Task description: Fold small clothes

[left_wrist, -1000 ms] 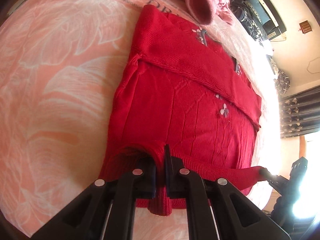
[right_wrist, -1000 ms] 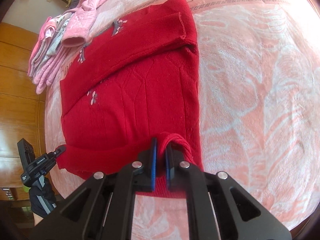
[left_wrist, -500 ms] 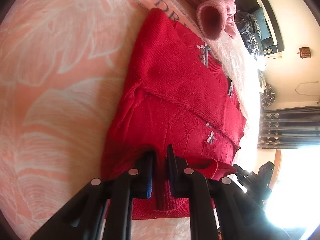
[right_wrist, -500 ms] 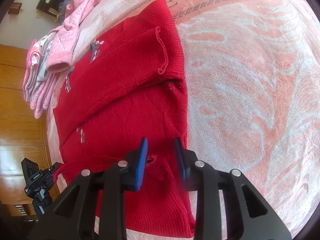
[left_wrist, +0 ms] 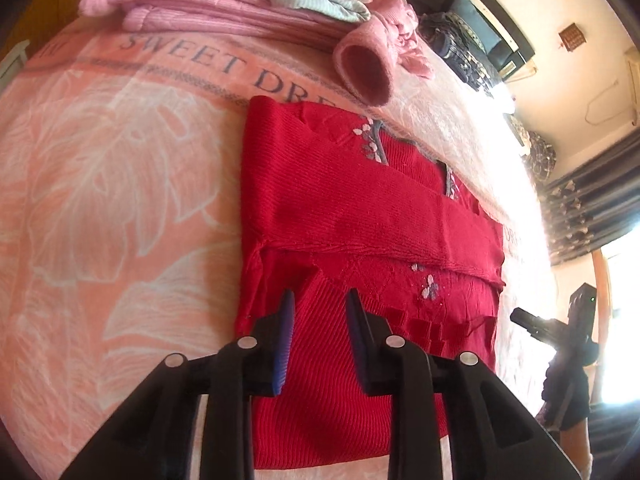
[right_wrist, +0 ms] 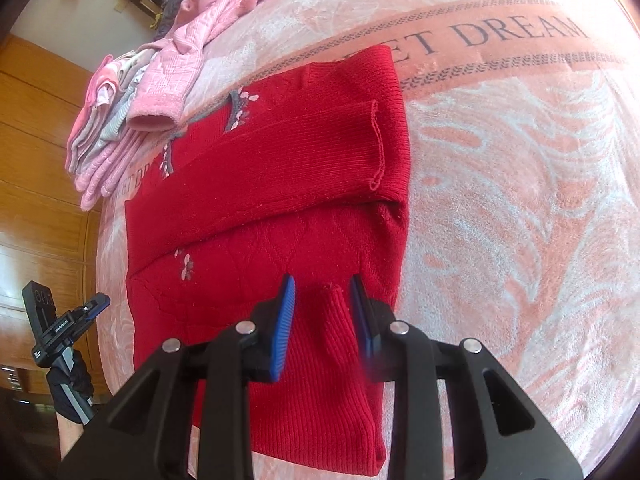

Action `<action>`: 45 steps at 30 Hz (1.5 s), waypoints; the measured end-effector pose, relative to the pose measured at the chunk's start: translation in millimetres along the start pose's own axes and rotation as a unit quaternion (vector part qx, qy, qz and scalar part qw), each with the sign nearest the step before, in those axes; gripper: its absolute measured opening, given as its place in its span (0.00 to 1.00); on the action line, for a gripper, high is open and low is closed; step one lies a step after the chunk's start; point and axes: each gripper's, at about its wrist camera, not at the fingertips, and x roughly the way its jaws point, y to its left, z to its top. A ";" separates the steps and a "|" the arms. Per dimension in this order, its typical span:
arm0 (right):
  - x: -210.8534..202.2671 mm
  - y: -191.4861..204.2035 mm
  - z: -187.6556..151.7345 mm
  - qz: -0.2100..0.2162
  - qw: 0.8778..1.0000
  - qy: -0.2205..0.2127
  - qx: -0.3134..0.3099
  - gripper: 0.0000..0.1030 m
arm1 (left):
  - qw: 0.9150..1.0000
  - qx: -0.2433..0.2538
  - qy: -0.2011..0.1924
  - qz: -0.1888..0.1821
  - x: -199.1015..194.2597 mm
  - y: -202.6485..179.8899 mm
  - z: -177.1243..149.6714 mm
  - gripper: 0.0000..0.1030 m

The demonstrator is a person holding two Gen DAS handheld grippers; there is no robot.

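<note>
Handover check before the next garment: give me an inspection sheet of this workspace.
Surface: pink leaf-print blanket lettered "DREAM", covering the whole work area.
Job's things: red knit sweater lying flat, one sleeve folded across the chest, bottom edge folded up over the body.
Clutter: stack of pink clothes beyond the sweater; pink cuff lying near its top edge.
Grippers: left gripper open above the folded hem; right gripper open, a small ridge of knit between its fingers.
Cables: nothing seen.
Surroundings: wooden panelling, dark curtains, bright window light.
</note>
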 end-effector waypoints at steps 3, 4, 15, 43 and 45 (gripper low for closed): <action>2.6 6.6 -1.5 -0.001 1.000 0.006 -0.015 0.28 | 0.998 0.051 0.017 0.032 19.6 -10.6 -4.1 0.29; 3.0 7.7 -2.0 -0.002 1.000 0.007 -0.019 0.29 | 0.997 0.066 0.021 0.042 25.0 -13.1 -5.5 0.29; 7.4 6.7 0.0 -0.003 0.999 0.018 -0.042 0.35 | 0.989 0.113 0.029 0.089 52.4 -19.7 -10.1 0.29; 46.1 50.5 -16.4 -0.105 0.971 0.059 -0.209 0.06 | 0.992 0.113 0.003 0.054 47.8 -35.2 -7.7 0.04; 33.5 54.8 -16.7 -0.077 0.973 0.053 -0.213 0.06 | 0.994 0.104 -0.010 0.028 37.0 -38.6 -5.4 0.04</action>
